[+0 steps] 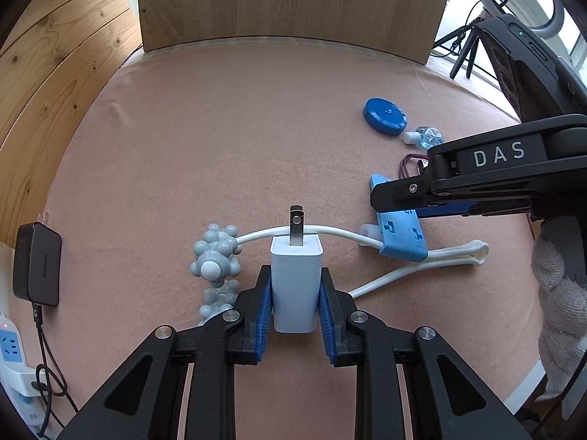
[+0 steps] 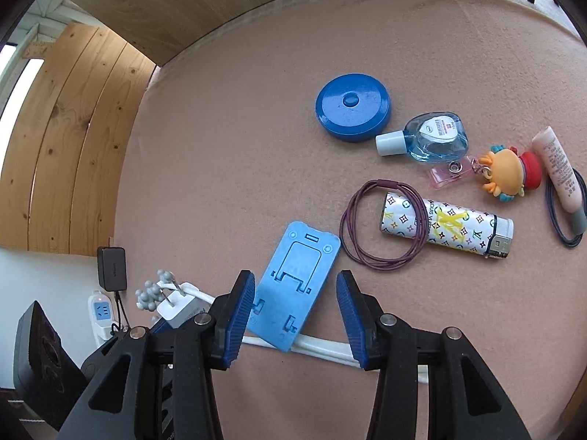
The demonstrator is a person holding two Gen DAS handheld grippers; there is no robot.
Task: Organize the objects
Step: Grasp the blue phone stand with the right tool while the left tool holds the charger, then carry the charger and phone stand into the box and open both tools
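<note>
My left gripper (image 1: 294, 275) is shut on a white charger plug (image 1: 295, 256), prongs pointing away, just above the pink cloth. Its white cable (image 1: 341, 233) runs behind the prongs, under a blue phone stand (image 1: 401, 236) and loops at the right. A grey bead-cluster toy (image 1: 216, 256) lies left of the plug. My right gripper (image 2: 295, 293) is open and straddles the near end of the blue phone stand (image 2: 297, 278), which lies flat on the cable (image 2: 323, 346); the right pad stands apart from it.
Behind the stand lie a purple hair tie (image 2: 381, 223), patterned lighter (image 2: 447, 225), blue round case (image 2: 353, 107), small clear bottle (image 2: 429, 139), orange toy keychain (image 2: 504, 174) and pink tube (image 2: 559, 172). A black adapter (image 1: 36, 262) and power strip (image 1: 11, 352) sit left. A wooden board (image 1: 286, 0) closes the back.
</note>
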